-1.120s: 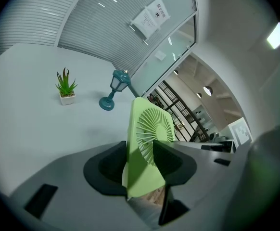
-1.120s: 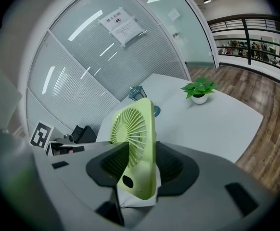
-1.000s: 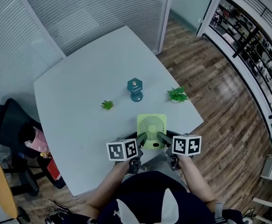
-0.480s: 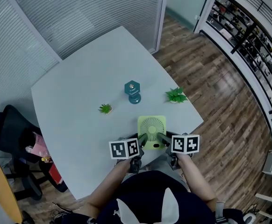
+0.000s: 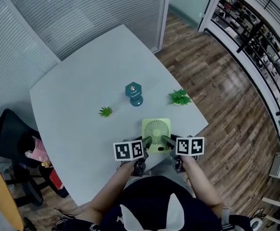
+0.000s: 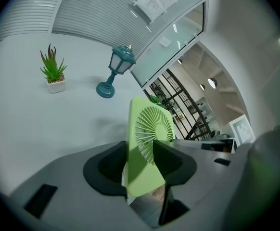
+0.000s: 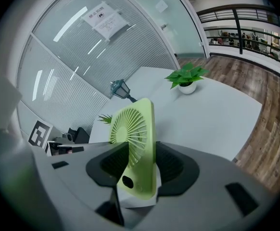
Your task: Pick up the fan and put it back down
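A light green square fan (image 5: 155, 130) stands upright at the near edge of the white table (image 5: 82, 90). My left gripper (image 5: 147, 141) is shut on its left side and my right gripper (image 5: 165, 140) is shut on its right side. In the left gripper view the fan (image 6: 147, 143) sits edge-on between the dark pads (image 6: 108, 165) of the left gripper (image 6: 140, 160). The right gripper view shows the fan (image 7: 135, 134), grille to the left, clamped in the right gripper (image 7: 140, 165). Whether its base touches the table is hidden.
A teal lantern lamp (image 5: 133, 93) stands mid-table, a small potted plant (image 5: 106, 111) to its left and a leafy potted plant (image 5: 180, 97) near the right edge. A black chair (image 5: 5, 134) stands left of the table. Wood floor (image 5: 236, 109) lies to the right.
Both grippers have sunk a little with the fan at the table's near edge. Both grips look the same. The head view has shifted slightly.
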